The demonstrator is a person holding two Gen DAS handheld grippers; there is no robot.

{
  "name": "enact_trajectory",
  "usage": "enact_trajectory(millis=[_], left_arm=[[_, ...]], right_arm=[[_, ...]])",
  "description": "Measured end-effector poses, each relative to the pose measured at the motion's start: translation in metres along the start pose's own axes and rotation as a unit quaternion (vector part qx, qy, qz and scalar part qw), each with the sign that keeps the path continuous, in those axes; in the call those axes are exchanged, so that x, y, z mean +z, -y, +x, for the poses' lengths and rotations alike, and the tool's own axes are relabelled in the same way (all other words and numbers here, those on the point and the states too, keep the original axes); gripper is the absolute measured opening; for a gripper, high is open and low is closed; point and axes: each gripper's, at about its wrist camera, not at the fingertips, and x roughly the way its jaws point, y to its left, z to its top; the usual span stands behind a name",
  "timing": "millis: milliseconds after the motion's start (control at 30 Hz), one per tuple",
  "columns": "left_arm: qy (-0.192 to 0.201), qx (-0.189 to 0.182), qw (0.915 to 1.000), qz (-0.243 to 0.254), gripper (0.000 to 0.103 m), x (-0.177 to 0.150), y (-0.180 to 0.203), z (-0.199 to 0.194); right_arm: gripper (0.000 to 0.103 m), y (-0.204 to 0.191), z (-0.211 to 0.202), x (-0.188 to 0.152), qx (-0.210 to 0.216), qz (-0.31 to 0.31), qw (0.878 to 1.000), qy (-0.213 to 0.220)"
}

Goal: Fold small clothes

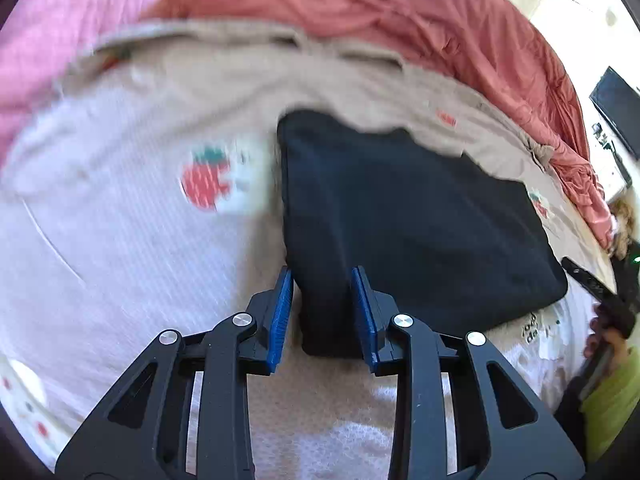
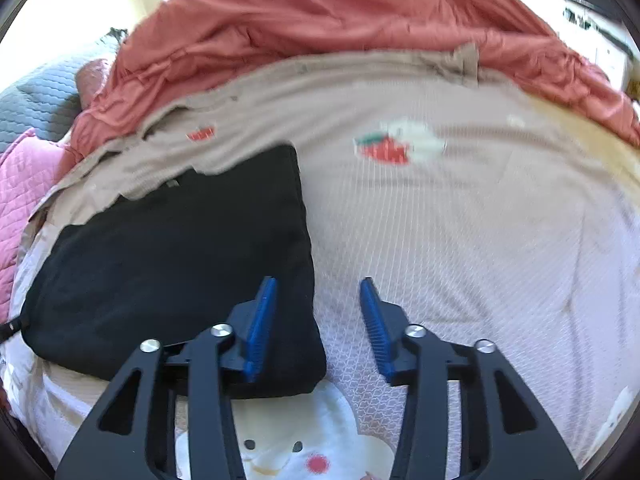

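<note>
on the bed, spread over the strawberry-print sheet (image 1: 120, 240), lies the dark garment (image 1: 400, 220) i am working on. from both wrist views it reads as a compact, roughly rectangular block with straight edges, so i judge at least one fold is done; how many layers it has i cannot tell. its far edge is tucked under a lip of the tan cover (image 1: 360, 80), and the rust-red duvet (image 1: 400, 8) is bunched beyond that.

my left claw (image 1: 325, 312) is partly open, its blue pads to either side of the garment's near corner, with small gaps showing, so i judge it is not gripping. my right claw (image 2: 318, 326) is wider open and holds nothing; one finger sits over the garment's (image 2: 168, 264) near right corner, the other over bare sheet.

what is left, as i judge it: perhaps one more fold or a squaring-up, then setting the piece aside. i see no basket, drawer or other container here, and no stack of finished clothes.
</note>
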Motion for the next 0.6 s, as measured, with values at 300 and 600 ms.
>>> enact_trajectory(millis=[300,600], left_arm=[[0.034,-0.032,0.9985,0.029,0.030,0.005,0.020,-0.014],[0.008,-0.020,0.9984,0.051,0.049,0.004,0.029,0.006]], right_arm=[[0.068,-0.036,-0.031,-0.002,0.017,-0.052,0.998,0.035],[0.080,-0.076,-0.040,-0.019,0.040,-0.077,0.996,0.015]])
